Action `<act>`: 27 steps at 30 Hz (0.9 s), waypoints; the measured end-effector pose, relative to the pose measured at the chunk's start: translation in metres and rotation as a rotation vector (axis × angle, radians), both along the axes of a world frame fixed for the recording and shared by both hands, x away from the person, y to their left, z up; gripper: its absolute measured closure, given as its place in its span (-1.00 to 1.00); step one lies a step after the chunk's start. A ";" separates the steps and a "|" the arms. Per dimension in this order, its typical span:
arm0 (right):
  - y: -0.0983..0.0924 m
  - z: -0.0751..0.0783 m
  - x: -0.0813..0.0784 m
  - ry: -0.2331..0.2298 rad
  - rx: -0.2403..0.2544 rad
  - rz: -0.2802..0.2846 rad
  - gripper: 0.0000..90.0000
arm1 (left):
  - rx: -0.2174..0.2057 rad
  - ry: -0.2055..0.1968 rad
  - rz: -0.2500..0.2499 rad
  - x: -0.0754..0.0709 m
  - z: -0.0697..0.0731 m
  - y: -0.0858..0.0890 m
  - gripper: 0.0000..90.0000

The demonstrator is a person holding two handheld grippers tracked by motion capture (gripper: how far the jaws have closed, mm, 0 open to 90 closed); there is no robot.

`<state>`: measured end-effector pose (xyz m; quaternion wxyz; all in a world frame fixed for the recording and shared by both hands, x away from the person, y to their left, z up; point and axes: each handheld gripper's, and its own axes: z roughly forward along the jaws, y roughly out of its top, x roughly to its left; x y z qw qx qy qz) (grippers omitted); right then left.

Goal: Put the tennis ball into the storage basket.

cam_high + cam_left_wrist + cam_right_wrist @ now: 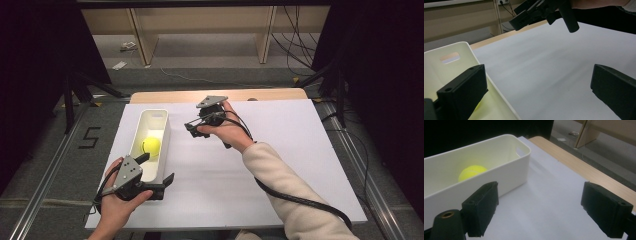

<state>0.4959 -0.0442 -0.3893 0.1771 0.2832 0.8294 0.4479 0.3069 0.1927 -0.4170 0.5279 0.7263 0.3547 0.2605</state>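
Counts: one yellow felt tennis ball [151, 146], one long white plastic bin [143, 175], two black two-jaw grippers, one white sheet [280, 165] that covers most of a light wooden table [235, 95].
Ball: it lies inside the bin, about midway along its length, on the bin floor; in the right gripper view it [471, 172] shows over the bin's long wall.
Bin: oblong, smooth and glossy, with rounded corners and a slot handle cut in its far end wall [520, 151]; it stands on the left part of the sheet, long side running near to far.
Left gripper [155, 172]: held at the near end of the bin, jaws spread wide and released, with nothing gripped; one jaw is inside the bin, the other over the bare sheet to its right.
Right gripper [196, 128]: held just right of the bin's far half, pointing left toward it, jaws apart and empty, clear of the bin wall.
Sheet: matt, flat, plain white.
Table: rounded far edge of pale wood grain showing beyond the sheet.
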 end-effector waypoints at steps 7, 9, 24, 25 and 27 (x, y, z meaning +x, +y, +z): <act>-0.021 0.000 -0.001 -0.003 0.010 -0.030 -0.66 | 0.002 0.000 -0.002 0.000 0.000 0.000 -1.00; -0.027 0.000 -0.001 -0.001 0.010 -0.038 -0.66 | 0.002 0.000 -0.001 0.000 0.000 0.000 -1.00; -0.066 -0.002 -0.007 -0.002 0.023 -0.086 -0.66 | 0.002 0.001 -0.001 0.000 0.000 -0.001 -1.00; -0.068 -0.002 -0.007 -0.003 0.026 -0.091 -0.66 | 0.002 0.001 -0.001 0.000 0.000 -0.001 -1.00; -0.073 -0.003 -0.008 -0.002 0.028 -0.097 -0.66 | 0.002 0.000 0.000 0.000 0.000 -0.001 -1.00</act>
